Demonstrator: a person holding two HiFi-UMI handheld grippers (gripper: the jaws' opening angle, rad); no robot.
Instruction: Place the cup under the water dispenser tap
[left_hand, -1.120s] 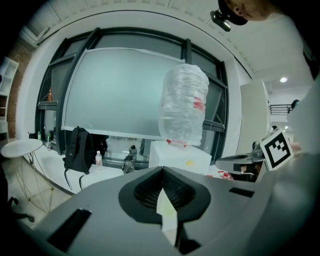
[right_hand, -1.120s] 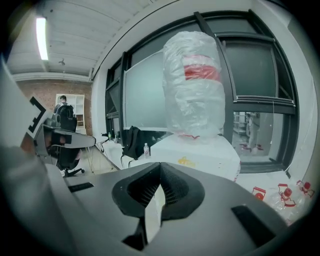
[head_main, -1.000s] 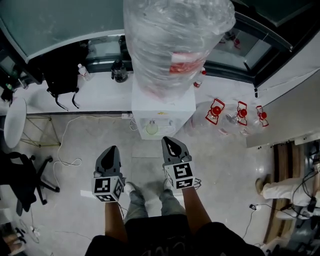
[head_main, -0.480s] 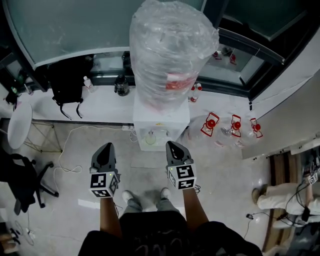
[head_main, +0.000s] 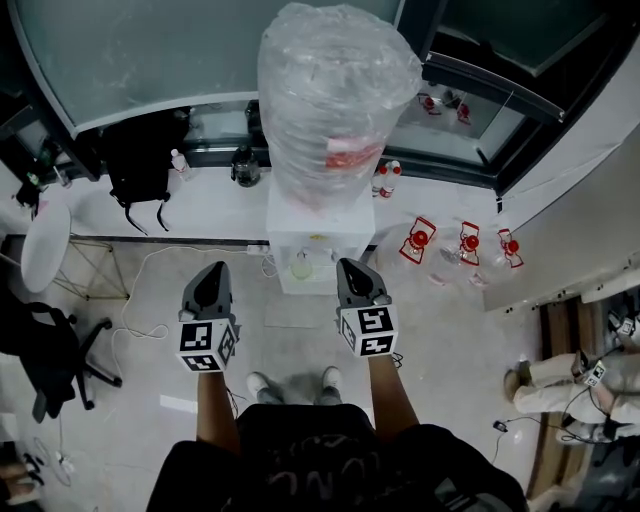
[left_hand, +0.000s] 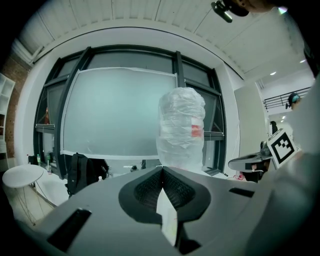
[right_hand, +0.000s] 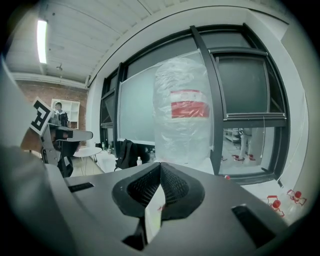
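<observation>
Downward head, level gripper views share the dispenser (head_main: 325, 225)

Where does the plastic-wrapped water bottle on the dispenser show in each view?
Head view: plastic-wrapped water bottle at top centre, seen from above.
Left gripper view: the bottle is just right of centre, against the frosted window.
Right gripper view: the bottle is at centre, tall, red label facing the camera.
Shared landmark: black backpack, left of the bottle in all three.

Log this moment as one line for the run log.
left gripper: jaws shut, empty | right gripper: jaws shut, empty | cup: in bay of water dispenser | grippers: apart from cup
</observation>
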